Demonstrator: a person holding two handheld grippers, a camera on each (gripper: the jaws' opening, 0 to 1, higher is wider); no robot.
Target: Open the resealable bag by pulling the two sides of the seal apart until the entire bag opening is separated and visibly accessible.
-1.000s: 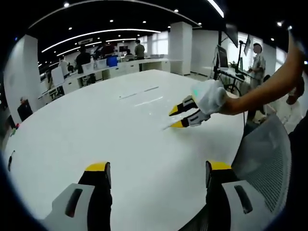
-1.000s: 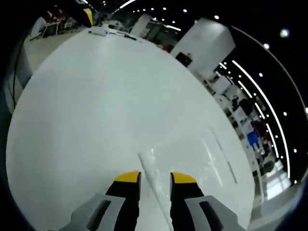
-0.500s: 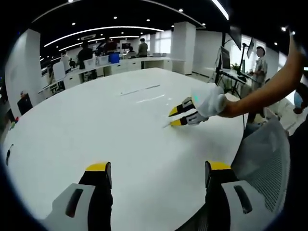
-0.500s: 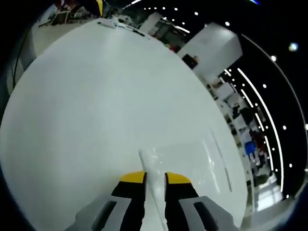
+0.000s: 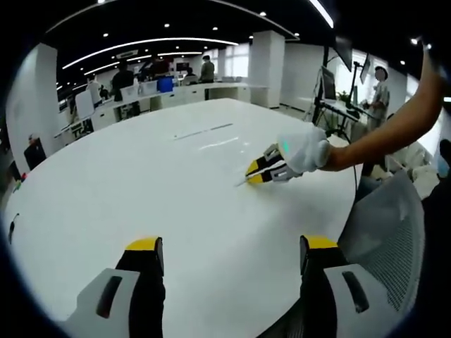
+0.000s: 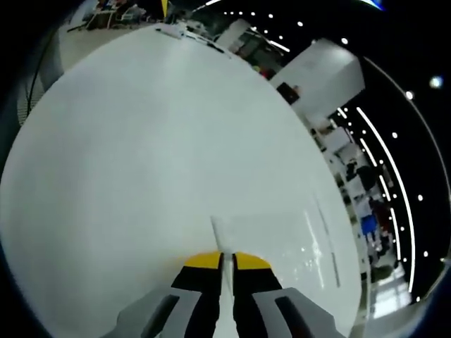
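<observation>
A clear resealable bag [image 6: 282, 239] lies flat on the white table [image 6: 127, 162], hard to make out against it. In the right gripper view my right gripper [image 6: 225, 259] is shut on the bag's near edge, a thin strip of which sticks out past the yellow tips. In the left gripper view the right gripper [image 5: 255, 171], held by a white-gloved hand [image 5: 303, 148], touches the bag [image 5: 211, 144] on the table. My left gripper [image 5: 232, 246] is open low over the near table, well short of the bag, with nothing between its fingers.
A grey mesh chair back [image 5: 387, 232] stands at the table's right edge. Beyond the table are desks with monitors [image 5: 162, 91], a white pillar [image 5: 266, 67] and people standing. A small dark object [image 5: 13, 229] lies at the table's left edge.
My right gripper has closed step by step on the bag's edge: its jaws were apart around the strip and now pinch it. The left gripper has stayed open in place.
</observation>
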